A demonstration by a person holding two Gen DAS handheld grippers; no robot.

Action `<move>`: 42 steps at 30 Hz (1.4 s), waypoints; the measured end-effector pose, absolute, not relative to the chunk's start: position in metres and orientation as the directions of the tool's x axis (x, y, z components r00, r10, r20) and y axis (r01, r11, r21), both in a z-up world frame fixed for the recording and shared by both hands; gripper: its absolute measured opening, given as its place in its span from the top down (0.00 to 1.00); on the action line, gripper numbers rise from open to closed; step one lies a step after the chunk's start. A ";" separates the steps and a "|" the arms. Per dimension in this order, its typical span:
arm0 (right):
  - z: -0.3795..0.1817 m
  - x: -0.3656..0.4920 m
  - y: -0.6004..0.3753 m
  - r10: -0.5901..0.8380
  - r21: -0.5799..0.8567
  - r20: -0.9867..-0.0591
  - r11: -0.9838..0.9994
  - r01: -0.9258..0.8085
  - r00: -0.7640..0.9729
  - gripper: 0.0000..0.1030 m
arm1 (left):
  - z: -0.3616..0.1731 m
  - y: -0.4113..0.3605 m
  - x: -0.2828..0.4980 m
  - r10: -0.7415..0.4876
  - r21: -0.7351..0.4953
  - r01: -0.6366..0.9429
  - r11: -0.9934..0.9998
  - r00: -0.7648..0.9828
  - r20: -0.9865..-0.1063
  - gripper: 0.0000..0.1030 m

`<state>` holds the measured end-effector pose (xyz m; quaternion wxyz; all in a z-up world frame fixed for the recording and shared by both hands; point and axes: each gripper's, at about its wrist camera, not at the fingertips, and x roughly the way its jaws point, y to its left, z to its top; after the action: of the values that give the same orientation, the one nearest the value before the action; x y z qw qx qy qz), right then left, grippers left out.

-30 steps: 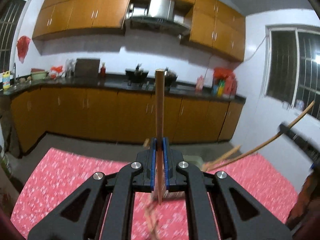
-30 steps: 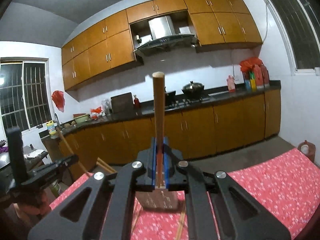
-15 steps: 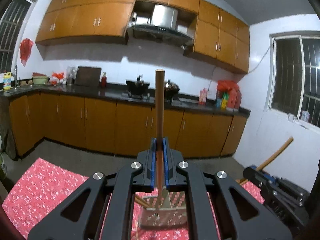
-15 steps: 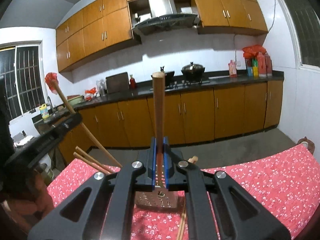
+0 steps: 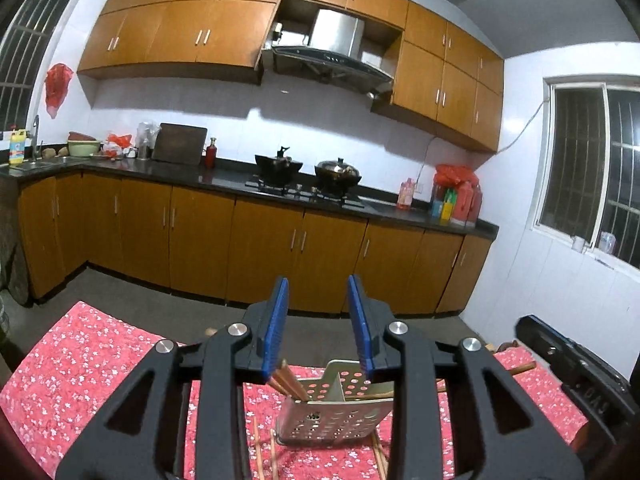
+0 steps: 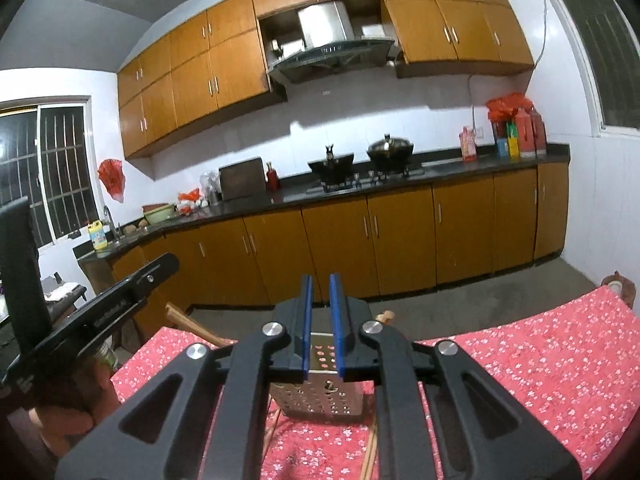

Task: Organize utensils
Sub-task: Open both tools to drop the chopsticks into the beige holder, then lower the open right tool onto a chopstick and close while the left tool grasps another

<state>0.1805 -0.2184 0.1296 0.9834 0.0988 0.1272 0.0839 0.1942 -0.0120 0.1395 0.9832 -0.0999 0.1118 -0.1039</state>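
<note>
A perforated metal utensil holder stands on the red flowered tablecloth just below both grippers. Wooden chopsticks lean in its left compartment, under the left pad. My left gripper hangs over the holder, its jaws opening, with nothing between the blue pads. My right gripper is over the same holder. Its jaws are opening by a narrow gap and hold nothing. Each gripper shows at the edge of the other's view: the right gripper and the left gripper.
Loose chopsticks lie on the cloth around the holder's base. More stick ends jut out past the table's far left edge. Beyond the table is bare floor, then a kitchen counter with pots.
Both grippers let go of the upright wooden sticks they held, which are gone from between the pads. Both jaws have parted, the left wider. The holder has come in under both.
</note>
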 end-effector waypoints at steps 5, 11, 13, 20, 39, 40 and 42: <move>0.114 0.144 -0.237 0.152 0.211 -0.214 0.972 -0.107 0.965 0.88 | 0.133 0.014 0.164 -0.229 -0.266 0.179 0.947 0.959 -0.169 0.70; 0.028 0.150 -0.261 0.105 0.225 -0.478 0.974 0.006 0.872 0.87 | 0.077 0.035 0.152 -0.183 -0.249 0.102 0.963 0.928 -0.326 0.70; -0.005 0.158 -0.263 0.124 0.243 -0.575 0.970 0.025 0.809 0.86 | 0.052 0.036 0.158 -0.180 -0.236 0.086 0.968 0.893 -0.414 0.70; -0.085 0.175 -0.240 0.230 0.304 -0.730 0.953 0.004 0.643 0.86 | -0.036 0.037 0.170 -0.197 -0.228 0.054 0.972 0.719 -0.667 0.70; -0.102 0.183 -0.216 0.086 0.118 -0.775 0.993 0.010 0.626 0.92 | -0.076 0.005 0.171 -0.285 -0.245 0.151 0.958 0.605 -0.744 0.76; -0.102 0.183 -0.217 0.088 0.122 -0.775 0.993 0.011 0.626 0.92 | -0.078 0.002 0.172 -0.280 -0.234 0.156 0.960 0.601 -0.748 0.78; -0.103 0.183 -0.218 0.093 0.127 -0.774 0.992 0.010 0.627 0.92 | -0.080 -0.002 0.172 -0.269 -0.214 0.163 0.963 0.593 -0.759 0.82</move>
<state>0.1832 -0.2178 -0.1026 0.8999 0.0596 0.4314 0.0228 0.1725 -0.0024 -0.0802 0.8903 -0.0612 0.4347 -0.1212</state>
